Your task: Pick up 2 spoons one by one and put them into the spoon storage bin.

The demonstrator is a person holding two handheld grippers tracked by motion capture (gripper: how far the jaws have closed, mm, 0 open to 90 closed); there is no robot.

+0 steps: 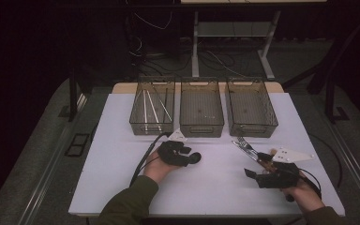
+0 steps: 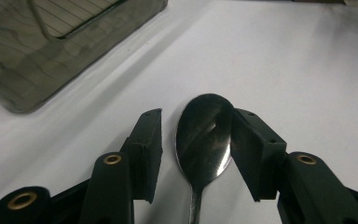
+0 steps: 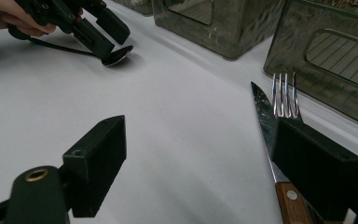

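High: above my side, facing forward-down | my jaw cameras: close, low over table (image 1: 122, 140) | shared: spoon (image 2: 204, 135)

Black tongs (image 2: 196, 154), olive sleeve (image 1: 129, 204)

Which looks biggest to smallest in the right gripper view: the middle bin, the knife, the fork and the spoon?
1. Middle bin, largest, though cut off at the top edge.
2. Knife, long blade and wooden handle, near the camera.
3. Fork, mostly hidden behind the jaw, so this rank is unsure.
4. Spoon, smallest, but farthest away.
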